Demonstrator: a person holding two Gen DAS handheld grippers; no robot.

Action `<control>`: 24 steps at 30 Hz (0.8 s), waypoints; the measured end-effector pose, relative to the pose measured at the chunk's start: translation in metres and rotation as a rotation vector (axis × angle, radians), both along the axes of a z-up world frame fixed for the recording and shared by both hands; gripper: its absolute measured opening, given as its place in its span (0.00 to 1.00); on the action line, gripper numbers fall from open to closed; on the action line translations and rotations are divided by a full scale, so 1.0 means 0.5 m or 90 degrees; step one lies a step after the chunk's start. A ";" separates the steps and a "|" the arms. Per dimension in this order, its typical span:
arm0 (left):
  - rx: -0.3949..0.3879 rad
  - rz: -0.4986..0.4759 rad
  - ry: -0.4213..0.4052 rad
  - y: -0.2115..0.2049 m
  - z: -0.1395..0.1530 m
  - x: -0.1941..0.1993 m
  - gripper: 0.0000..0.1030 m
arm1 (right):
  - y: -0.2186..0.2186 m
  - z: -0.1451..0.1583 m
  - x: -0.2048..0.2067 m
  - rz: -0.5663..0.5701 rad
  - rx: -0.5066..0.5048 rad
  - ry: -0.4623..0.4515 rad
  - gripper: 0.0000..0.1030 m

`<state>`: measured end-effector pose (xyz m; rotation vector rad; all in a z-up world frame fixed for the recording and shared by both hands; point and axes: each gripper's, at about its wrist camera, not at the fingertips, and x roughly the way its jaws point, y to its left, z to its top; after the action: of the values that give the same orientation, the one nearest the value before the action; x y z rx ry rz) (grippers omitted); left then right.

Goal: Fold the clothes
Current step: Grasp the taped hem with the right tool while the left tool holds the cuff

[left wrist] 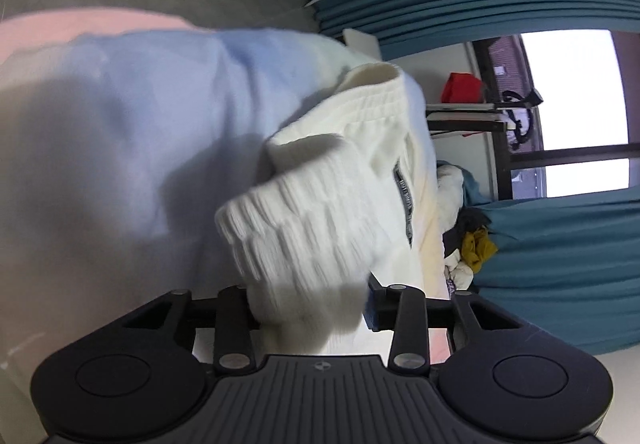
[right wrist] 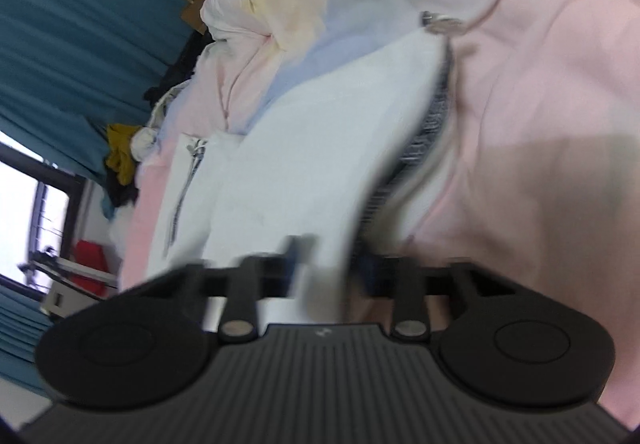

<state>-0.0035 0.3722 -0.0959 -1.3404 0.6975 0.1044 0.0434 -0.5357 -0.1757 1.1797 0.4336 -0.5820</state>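
Left tongs (left wrist: 312,308) grip the ribbed cuff of a white jacket (left wrist: 320,212), lifted over the pastel bedsheet (left wrist: 100,124). Right tongs (right wrist: 320,276) pinch its zipper edge. Fold is midway: jacket bunched, not flat or stacked; clothes pile (left wrist: 468,244) waits.

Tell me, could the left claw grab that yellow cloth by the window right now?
Probably not. The left claw looks already full with the white garment, and the yellow cloth lies well beyond it in a pile by the teal curtain.
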 end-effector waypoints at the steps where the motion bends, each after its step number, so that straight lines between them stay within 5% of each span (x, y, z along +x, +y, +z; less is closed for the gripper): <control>1: -0.009 0.000 0.000 0.003 -0.007 0.002 0.36 | 0.001 0.006 -0.005 -0.002 -0.008 -0.003 0.10; 6: 0.004 -0.006 -0.035 0.004 -0.004 0.004 0.11 | 0.006 0.037 -0.028 -0.012 -0.049 -0.018 0.08; 11: 0.047 -0.013 -0.081 -0.012 0.029 -0.009 0.08 | 0.011 0.068 -0.051 -0.023 -0.091 -0.036 0.08; 18: 0.040 0.002 -0.128 -0.001 0.096 -0.046 0.08 | 0.037 0.158 -0.097 -0.045 -0.166 -0.111 0.08; 24: 0.058 -0.010 -0.126 -0.003 0.193 0.010 0.08 | 0.017 0.199 -0.003 -0.011 -0.167 -0.113 0.08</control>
<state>0.0014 0.3709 0.0006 -1.2388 0.5298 -0.0083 0.0417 -0.5270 -0.0764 0.9738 0.1886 -0.5266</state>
